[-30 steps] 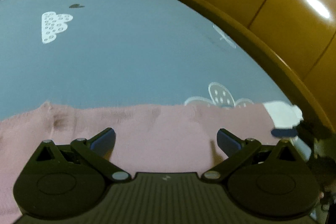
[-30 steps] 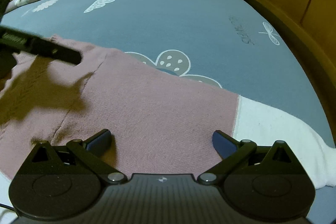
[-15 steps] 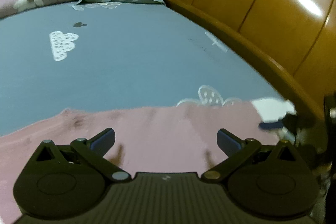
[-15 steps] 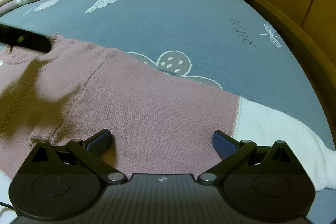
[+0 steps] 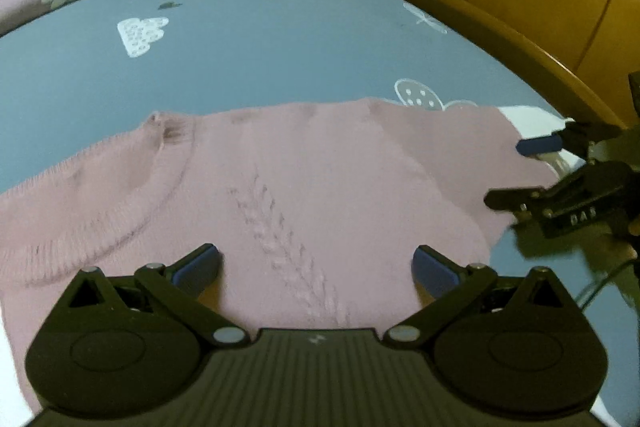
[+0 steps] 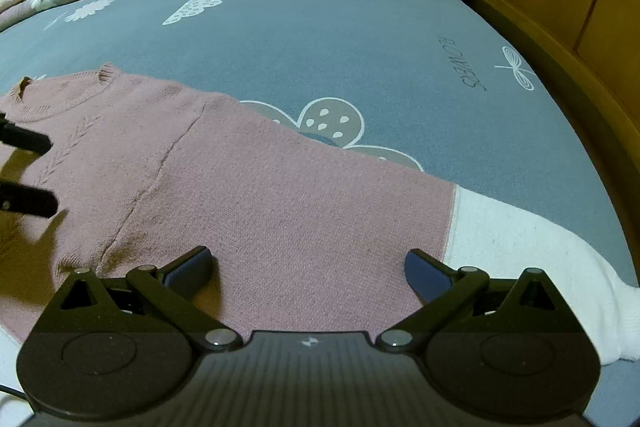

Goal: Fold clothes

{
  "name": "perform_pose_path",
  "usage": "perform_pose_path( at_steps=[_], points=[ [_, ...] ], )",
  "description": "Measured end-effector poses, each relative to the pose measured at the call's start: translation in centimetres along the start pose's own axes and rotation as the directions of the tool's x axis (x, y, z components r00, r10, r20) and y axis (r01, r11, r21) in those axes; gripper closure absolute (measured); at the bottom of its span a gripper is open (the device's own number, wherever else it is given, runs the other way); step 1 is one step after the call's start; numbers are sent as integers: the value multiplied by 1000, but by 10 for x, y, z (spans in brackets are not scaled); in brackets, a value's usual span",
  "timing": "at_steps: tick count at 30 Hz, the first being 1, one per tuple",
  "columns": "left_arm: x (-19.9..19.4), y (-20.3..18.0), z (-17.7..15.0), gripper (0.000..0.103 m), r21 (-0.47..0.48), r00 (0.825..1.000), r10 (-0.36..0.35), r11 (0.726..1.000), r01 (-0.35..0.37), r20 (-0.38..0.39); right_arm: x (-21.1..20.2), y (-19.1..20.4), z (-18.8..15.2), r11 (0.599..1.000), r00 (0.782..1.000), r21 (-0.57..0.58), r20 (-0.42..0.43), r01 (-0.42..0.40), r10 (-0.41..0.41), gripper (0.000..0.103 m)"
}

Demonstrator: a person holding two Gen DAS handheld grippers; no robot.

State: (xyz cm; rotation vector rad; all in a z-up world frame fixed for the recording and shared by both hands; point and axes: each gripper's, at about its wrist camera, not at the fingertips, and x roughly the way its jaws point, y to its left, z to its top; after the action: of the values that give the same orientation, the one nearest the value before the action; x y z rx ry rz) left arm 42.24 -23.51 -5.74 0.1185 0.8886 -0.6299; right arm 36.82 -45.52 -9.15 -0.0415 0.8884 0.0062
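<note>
More of the pink sweater (image 5: 304, 187) is framed than a second ago; neckline now seen. Left gripper (image 5: 316, 267) is held low over its chest, jaws wide, empty. Right gripper (image 6: 308, 267) likewise over the sleeve; white cuff (image 6: 520, 247) partly hidden. Sweater is laid flat on blue bedsheet (image 6: 320, 39).

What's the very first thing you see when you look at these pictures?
A big pink sweater lies spread flat on the blue bedsheet, with a white cuff ending its sleeve on the right. The sheet has a large flower drawing peeking out from behind the sleeve. Both grippers, left and right, are above the sweater with fingers wide open, holding nothing.
</note>
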Motion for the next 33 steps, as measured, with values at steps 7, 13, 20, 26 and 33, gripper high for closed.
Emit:
perform_pose_path(
  at_steps=[7, 13, 20, 26, 33],
  points=[
    [22, 9, 27, 1, -81, 1000, -1, 997, 2, 19, -1, 0, 1, 1000, 1000, 0, -8, 0, 0, 0],
    [16, 0, 18, 1, -55, 1000, -13, 998, 14, 20, -24, -23, 8, 993, 992, 69, 82, -96, 90, 0],
    [16, 1, 16, 1, -46, 1000, -17, 999, 18, 23, -18, -95, -11, 905, 987, 398, 111, -150, 114, 0],
    [16, 1, 14, 1, -30, 999, -18, 999, 19, 31, -27, -127, -22, 855, 986, 500, 147, -141, 77, 0],
    [10, 0, 17, 1, -53, 999, -28, 998, 29, 22, -29, -125, -16, 847, 989, 520, 138, -111, 45, 0]
  ],
)
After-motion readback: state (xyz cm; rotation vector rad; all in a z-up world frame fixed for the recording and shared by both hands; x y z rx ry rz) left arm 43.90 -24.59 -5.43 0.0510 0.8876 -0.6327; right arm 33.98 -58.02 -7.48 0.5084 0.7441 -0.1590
